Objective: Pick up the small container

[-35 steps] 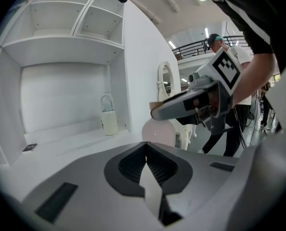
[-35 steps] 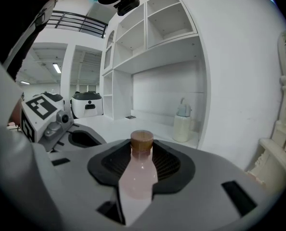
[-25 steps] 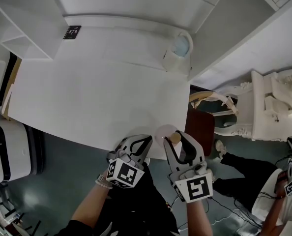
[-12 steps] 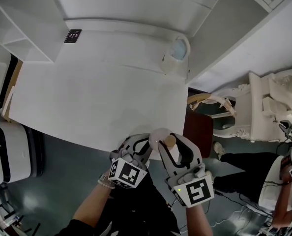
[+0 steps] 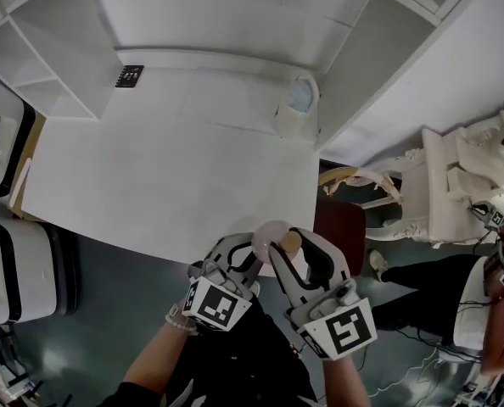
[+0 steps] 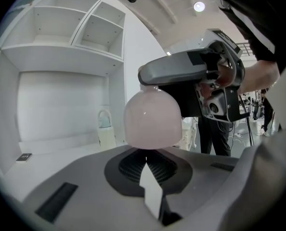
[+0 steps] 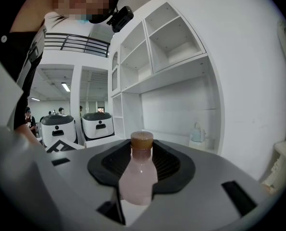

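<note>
The small container is a pale pink bottle (image 5: 271,234) with a brown cap (image 7: 142,141). It hangs over the near edge of the white table (image 5: 150,176), lying roughly level. My right gripper (image 5: 293,244) is shut on the bottle, whose body (image 7: 137,179) sits between its dark pads. My left gripper (image 5: 248,254) is just left of the bottle and points at its rounded base (image 6: 152,119). Its jaws stand slightly apart with nothing between them. In the left gripper view, the right gripper's finger (image 6: 176,71) shows across the top of the bottle.
A white jug (image 5: 296,104) stands at the table's far right corner, and a marker tag (image 5: 131,75) lies at the far left. Shelves (image 5: 57,49) rise behind the table. A dark chair (image 5: 344,227), ornate white furniture (image 5: 456,176) and another person (image 5: 490,303) are at the right.
Both grippers have risen together. The bottle has come up off the table edge with them, in the right gripper, and shifted slightly left in the head view.
</note>
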Motion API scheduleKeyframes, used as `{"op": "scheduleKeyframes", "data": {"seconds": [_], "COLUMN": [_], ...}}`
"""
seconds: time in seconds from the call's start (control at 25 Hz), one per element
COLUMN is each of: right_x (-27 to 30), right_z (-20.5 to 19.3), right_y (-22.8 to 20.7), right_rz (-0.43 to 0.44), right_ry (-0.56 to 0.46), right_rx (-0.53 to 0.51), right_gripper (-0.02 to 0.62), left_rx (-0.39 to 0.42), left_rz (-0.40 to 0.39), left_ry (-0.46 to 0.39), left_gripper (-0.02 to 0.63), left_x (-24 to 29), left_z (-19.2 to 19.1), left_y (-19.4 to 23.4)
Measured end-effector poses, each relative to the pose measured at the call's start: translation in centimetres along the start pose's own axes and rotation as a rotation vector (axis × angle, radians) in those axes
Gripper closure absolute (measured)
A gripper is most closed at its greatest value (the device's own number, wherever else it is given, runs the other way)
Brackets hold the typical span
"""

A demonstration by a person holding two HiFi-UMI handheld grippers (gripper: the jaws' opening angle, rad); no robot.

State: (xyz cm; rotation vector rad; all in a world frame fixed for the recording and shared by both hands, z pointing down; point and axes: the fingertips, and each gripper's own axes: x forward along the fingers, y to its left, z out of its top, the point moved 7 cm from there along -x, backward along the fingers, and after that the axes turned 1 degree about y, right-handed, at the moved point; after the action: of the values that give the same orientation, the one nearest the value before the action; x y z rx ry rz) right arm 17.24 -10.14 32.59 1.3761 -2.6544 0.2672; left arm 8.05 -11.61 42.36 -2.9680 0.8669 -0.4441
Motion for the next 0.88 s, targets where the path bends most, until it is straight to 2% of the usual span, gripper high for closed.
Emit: {"op": "scheduleKeyframes", "data": {"seconds": [0.48, 0.88], "right_x": [-1.9, -3.4], "right_z": [5.6, 8.1], "right_y": [0.9, 1.8], "right_rz": [0.003, 0.001], "right_ry": [-0.11, -0.155], "right_rx": [-0.027, -0.069], "right_gripper": [0.453, 0.453], "left_rx": [0.003, 0.057], "left_rz": [0.021, 0.043], "left_ry": [-0.067, -0.119], "left_gripper": [0.604, 0.604], "left_x": [-2.0, -3.0], "left_z": [6.2, 9.2], "left_y": [0.7, 0.5]}}
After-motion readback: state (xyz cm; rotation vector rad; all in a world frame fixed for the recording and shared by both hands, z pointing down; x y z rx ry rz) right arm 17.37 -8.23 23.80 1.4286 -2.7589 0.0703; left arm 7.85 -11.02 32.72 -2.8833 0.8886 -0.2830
